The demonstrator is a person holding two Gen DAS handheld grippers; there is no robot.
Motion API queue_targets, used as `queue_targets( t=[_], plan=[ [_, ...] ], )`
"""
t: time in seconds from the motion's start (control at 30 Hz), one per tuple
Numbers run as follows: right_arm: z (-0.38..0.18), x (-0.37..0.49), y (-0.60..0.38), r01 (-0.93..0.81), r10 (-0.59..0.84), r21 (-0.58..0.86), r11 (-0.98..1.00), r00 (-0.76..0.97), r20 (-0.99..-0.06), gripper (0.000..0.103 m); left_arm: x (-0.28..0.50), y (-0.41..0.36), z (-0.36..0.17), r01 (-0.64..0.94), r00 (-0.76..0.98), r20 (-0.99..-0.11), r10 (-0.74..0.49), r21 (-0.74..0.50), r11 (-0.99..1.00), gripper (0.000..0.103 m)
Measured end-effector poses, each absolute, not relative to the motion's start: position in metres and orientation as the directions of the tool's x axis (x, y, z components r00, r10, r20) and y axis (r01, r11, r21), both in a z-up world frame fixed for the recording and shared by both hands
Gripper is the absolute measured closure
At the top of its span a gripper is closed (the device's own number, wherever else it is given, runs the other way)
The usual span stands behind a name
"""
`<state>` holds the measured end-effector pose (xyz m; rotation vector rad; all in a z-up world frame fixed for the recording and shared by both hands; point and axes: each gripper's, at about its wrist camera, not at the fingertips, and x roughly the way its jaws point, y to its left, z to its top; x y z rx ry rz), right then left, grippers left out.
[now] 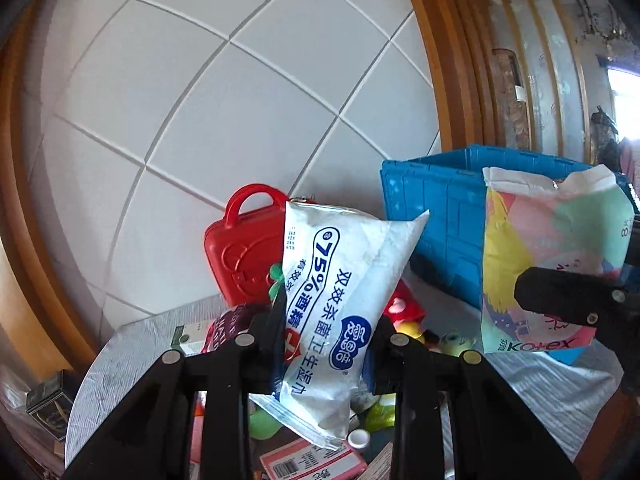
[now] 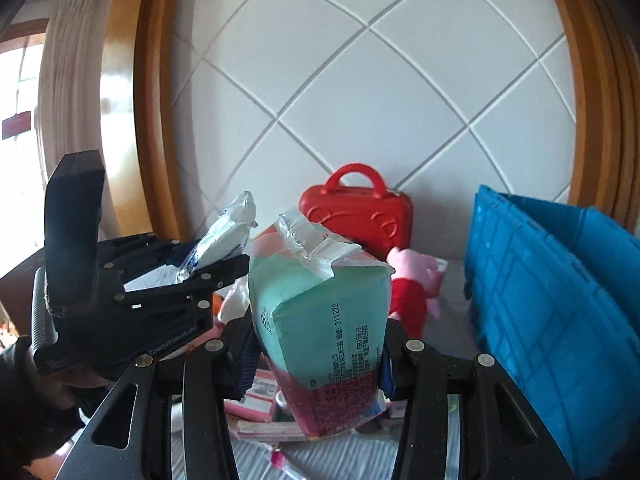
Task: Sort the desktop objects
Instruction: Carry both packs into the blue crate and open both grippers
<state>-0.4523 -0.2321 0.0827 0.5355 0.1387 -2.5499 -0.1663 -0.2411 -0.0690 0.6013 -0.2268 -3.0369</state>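
While gripped, wipes pack (image 1: pixel 336 320) upright.

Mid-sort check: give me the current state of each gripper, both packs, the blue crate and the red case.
left gripper: shut on the wet wipes pack.
wet wipes pack: held off the table, tilted.
right gripper: shut on the Kotex pack.
Kotex pack: held off the table, top seal torn open.
blue crate: open-topped, on the table; contents hidden.
red case: closed, standing against the wall.

wipes pack (image 1: pixel 332 300): glossy plastic film | crate (image 1: pixel 436 216): blue hard plastic | case (image 1: pixel 240 252): shiny red plastic
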Motion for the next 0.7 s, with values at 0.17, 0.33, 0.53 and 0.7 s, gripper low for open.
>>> queue_targets(
  t=[0.17, 0.33, 0.53, 0.7],
  plan=[
    [0.119, -0.424, -0.193, 0.417, -0.389, -0.014, -0.909, -0.858, -0.336, 0.058, -0.173, -0.201, -0.038, -0.066, -0.945, -0.328, 0.013, 0.150, -0.987, 0.074],
    [0.151, -0.403, -0.135, 0.316, -0.306, 0.009, -0.949, -0.912, -0.271, 0.058, -0.188, -0.147, -0.015, -0.140, -0.948, -0.306, 0.085, 0.161, -0.977, 0.074],
    [0.188, -0.397, -0.053, 0.199, -0.196, 0.003, -0.980, -0.959, -0.206, 0.057, -0.223, -0.069, 0.016, -0.205, -0.947, -0.285, 0.150, 0.176, -0.963, 0.074],
    [0.211, -0.436, 0.030, 0.107, -0.111, 0.029, -0.994, -0.964, -0.242, 0.057, -0.287, 0.015, 0.045, -0.270, -0.924, -0.327, 0.198, 0.190, -0.944, 0.068]
  ],
)
